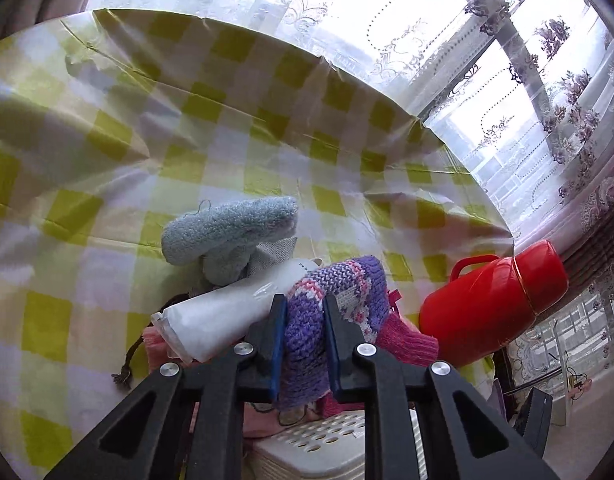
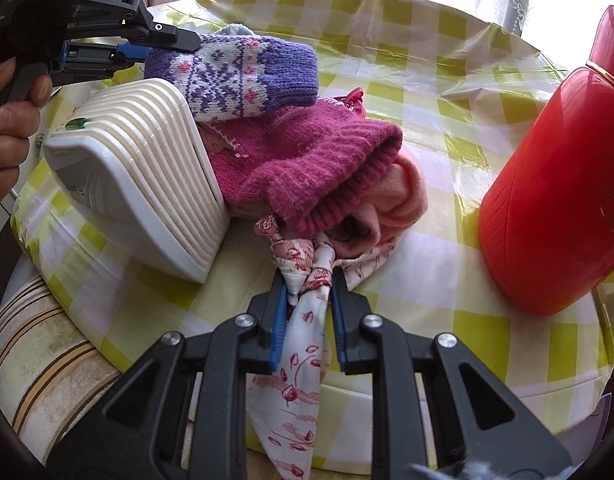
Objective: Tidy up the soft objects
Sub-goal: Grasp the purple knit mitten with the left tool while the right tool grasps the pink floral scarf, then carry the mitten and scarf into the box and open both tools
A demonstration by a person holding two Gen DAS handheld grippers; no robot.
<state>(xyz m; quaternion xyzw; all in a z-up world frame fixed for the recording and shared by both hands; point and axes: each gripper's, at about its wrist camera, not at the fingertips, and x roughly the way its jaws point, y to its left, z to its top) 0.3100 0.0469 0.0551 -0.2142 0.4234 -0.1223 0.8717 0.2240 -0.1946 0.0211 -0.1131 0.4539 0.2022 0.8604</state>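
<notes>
A purple patterned knit piece (image 1: 339, 280) is pinched between the blue pads of my left gripper (image 1: 305, 304), which is shut on it. In the right wrist view that knit (image 2: 243, 76) lies on top of a pile, with the left gripper (image 2: 167, 50) at its left end, held by a hand (image 2: 11, 120). Below it lie a magenta knit garment (image 2: 307, 160) and a pale pink one (image 2: 399, 196). My right gripper (image 2: 309, 276) is shut on a white cloth with red print (image 2: 303, 360) that runs under the pile. A light blue knit (image 1: 231, 232) and a white bag (image 1: 223, 320) lie beyond.
A white ribbed basket (image 2: 147, 184) leans against the pile's left side. A red thermos jug (image 2: 555, 200) stands at the right, close to the clothes. The round table wears a yellow-green checked cloth (image 2: 447, 80). A striped cushion (image 2: 39, 352) sits below the table's near-left edge. Lace curtains (image 1: 507, 80) hang behind.
</notes>
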